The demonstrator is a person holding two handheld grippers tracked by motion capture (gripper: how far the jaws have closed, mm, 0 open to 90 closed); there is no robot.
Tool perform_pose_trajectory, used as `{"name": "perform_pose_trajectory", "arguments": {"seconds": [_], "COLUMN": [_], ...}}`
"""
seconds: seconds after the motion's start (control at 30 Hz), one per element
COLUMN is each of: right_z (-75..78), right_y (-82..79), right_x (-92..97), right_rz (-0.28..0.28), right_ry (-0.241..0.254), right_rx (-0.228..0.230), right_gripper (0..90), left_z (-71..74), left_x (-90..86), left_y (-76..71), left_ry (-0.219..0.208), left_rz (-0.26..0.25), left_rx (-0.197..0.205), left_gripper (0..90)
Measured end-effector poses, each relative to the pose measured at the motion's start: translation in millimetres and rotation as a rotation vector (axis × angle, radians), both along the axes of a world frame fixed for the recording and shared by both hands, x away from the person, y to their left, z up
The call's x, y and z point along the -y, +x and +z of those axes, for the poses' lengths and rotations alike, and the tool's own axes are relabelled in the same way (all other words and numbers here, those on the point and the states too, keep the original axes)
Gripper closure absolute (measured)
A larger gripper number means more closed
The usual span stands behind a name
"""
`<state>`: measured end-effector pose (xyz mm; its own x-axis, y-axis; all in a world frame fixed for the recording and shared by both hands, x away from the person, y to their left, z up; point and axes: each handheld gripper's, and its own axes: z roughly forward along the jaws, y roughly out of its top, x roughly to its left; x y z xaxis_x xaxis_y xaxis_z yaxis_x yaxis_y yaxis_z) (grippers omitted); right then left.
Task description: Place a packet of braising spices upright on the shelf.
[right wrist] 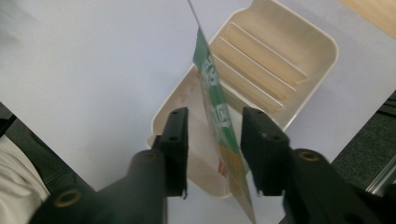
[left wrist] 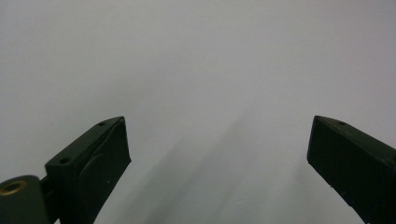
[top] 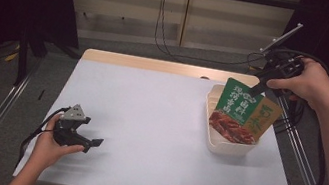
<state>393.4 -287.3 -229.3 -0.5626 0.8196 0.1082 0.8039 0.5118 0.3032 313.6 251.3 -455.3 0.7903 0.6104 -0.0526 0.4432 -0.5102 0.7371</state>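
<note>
The right gripper (top: 258, 89) is hovering over the cream slotted tray (top: 213, 140) at the far right of the table (top: 147, 120), with a green and red sauce packet (top: 235, 112) standing on edge inside the tray. In the right gripper view the packet (right wrist: 215, 107) is passing between the two black jaws, but a gap is showing on both sides of it, so the jaws are parted and are not pressing on it. The packet is leaning against the tray's ribs (right wrist: 259, 60), and these appear to be what is keeping it upright with no grip on it (a yellow packet (top: 262, 118) is standing just behind it the same way).

The gripper is pointing down along the packet's thin edge, which would let the jaws lift clear without tipping it.

The left gripper (top: 93, 142) is lying low near the front left of the table, well apart from the tray. Its jaws are standing wide open over the bare white surface, holding nothing, probably parked out of the way.
</note>
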Motion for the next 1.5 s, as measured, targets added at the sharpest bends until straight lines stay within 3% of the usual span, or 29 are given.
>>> {"name": "perform_pose_trajectory", "arguments": {"seconds": [0.33,0.67,1.23,1.5], "right_z": [4.4,10.9,10.9,2.1], "right_y": [-1.6,-4.5,-10.8,-14.7], "right_x": [0.2,-9.2,-30.6,-44.6], "right_rz": [0.006,0.026,0.077,0.105], "right_ry": [-0.033,-0.032,-0.016,-0.017], "right_rx": [0.029,0.041,0.057,0.059], "right_gripper": [41.8,33.1,27.4,25.3], "left_z": [0.4,1.1,3.6,4.2], "left_x": [0.5,-0.4,-0.2,-1.3], "left_y": [-0.1,0.2,-1.2,-1.6], "left_ry": [-0.001,-0.008,-0.011,-0.020], "left_rz": [0.003,-0.008,-0.005,-0.010], "left_rx": [0.003,-0.004,0.005,0.005], "left_gripper": [5.5,5.5,5.4,5.3]}}
